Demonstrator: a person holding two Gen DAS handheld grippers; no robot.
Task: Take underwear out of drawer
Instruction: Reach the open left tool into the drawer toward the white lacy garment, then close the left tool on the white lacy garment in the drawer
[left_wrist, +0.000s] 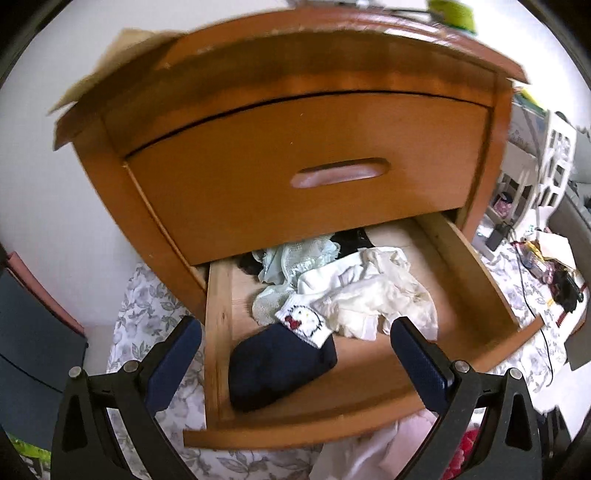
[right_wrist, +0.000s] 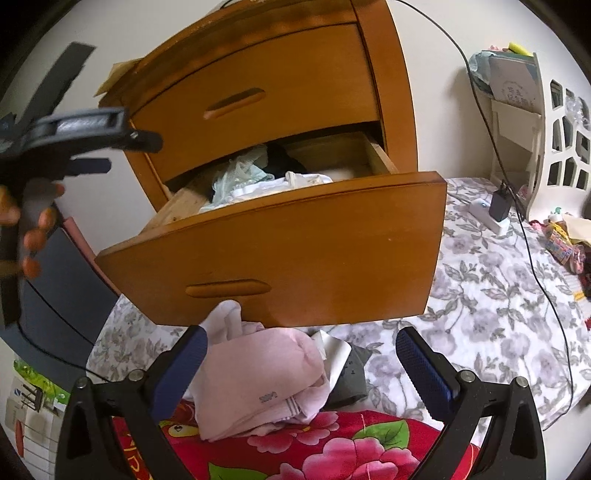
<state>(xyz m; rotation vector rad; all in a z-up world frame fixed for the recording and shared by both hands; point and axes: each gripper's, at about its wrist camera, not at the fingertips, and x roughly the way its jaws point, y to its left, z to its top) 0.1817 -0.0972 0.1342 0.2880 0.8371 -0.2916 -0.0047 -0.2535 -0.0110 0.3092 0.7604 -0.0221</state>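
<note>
The left claw (left_wrist: 295, 354) hangs spread wide and empty just above the open lower drawer (left_wrist: 369, 417), whose underwear (left_wrist: 369, 295), a pale heap of white and mint pieces, lies inside toward the back, behind a navy sock (left_wrist: 277, 365). The right claw (right_wrist: 301, 360), spread and empty too, hovers below the drawer's front, over a pink garment (right_wrist: 255, 380) on the floral bedspread (right_wrist: 480, 295).

A floral sheet (right_wrist: 480, 295) carries the wooden nightstand (right_wrist: 280, 92), and just in front of the nightstand lie pink clothes (right_wrist: 258, 376) and a red flowered blanket (right_wrist: 332, 443), with a white power strip (right_wrist: 487, 218) to its right.
</note>
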